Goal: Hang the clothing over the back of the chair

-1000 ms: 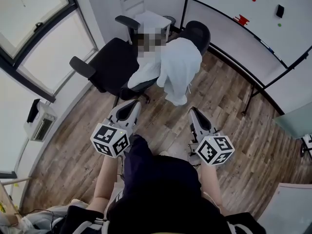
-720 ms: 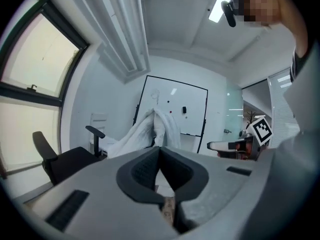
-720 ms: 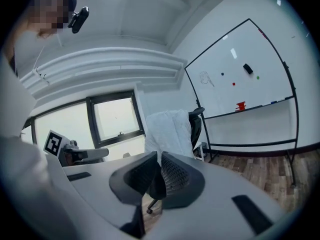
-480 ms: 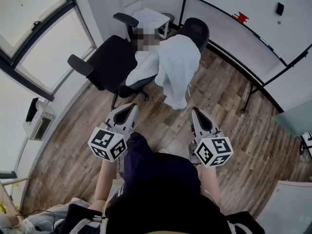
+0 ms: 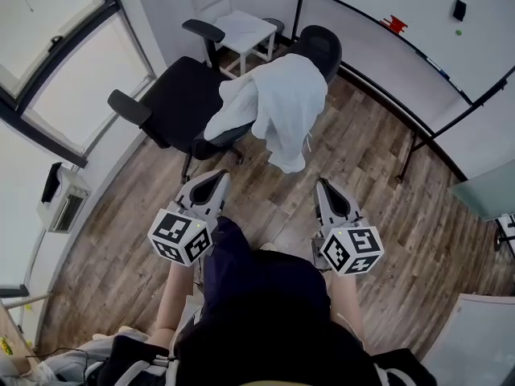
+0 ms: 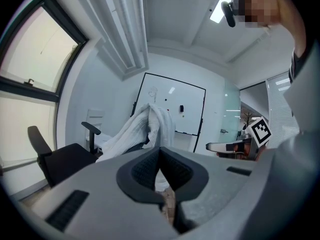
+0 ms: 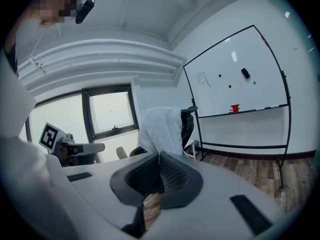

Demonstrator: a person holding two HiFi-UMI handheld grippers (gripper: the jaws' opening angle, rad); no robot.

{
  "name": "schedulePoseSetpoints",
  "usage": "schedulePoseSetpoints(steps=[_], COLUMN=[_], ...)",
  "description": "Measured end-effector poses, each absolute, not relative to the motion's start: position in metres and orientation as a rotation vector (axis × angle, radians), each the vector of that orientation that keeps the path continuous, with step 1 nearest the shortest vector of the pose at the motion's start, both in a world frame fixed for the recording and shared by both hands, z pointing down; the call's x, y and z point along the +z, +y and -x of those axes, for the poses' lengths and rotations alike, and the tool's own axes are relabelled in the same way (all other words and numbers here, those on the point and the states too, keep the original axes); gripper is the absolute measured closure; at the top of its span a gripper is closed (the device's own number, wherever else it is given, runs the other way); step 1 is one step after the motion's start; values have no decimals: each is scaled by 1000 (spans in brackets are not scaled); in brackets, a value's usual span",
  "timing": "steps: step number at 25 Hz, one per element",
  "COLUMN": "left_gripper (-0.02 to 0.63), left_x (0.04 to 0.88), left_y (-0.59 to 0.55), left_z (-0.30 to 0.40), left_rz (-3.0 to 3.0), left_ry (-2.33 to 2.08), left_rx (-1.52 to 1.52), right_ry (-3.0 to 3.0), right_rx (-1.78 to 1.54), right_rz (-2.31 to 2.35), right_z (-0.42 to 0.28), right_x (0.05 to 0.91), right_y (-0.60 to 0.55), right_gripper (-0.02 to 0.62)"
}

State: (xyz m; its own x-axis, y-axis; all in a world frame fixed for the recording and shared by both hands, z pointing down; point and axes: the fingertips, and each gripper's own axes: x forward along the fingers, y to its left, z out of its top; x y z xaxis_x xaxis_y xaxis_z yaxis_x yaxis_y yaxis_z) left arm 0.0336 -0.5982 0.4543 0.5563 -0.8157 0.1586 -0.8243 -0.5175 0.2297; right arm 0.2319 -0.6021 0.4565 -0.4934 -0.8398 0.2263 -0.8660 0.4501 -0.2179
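Observation:
A white garment (image 5: 282, 107) hangs draped over the back of a black office chair (image 5: 181, 107), one part trailing onto the seat. It also shows in the left gripper view as the garment (image 6: 145, 129) and in the right gripper view as the garment (image 7: 161, 129). My left gripper (image 5: 216, 177) and right gripper (image 5: 324, 185) are held low over the wood floor, well short of the chair. Both are shut with nothing between the jaws; the right one's jaws have just closed.
A whiteboard on a stand (image 5: 402, 39) runs along the right. A small white table (image 5: 245, 32) stands behind the chair. Windows (image 5: 56, 63) line the left wall, with a low unit (image 5: 64, 199) below. Wood floor (image 5: 370, 175) lies between me and the chair.
Both grippers have drawn slightly back from the chair. The right gripper's jaws have closed. The garment stays draped on the chair back.

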Motion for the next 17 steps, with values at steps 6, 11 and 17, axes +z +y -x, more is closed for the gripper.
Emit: schedulePoseSetpoints(steps=[6,11,17], left_gripper=[597,597,597], left_x=[455,458,462], left_y=[-601,-605,-608], left_z=[-37,-38,-46], left_rz=[-2505,-2500,-2507], left_ry=[-1378,-1389,-1371], left_rx=[59,74,95], right_ry=[-2593,-2581,-2573], right_rx=[482,497,510], right_rz=[-1542,-1553,-1563], right_z=[-234,-238,-242], right_x=[457,460,462], right_y=[-604,-604,-606], right_gripper=[563,563,563])
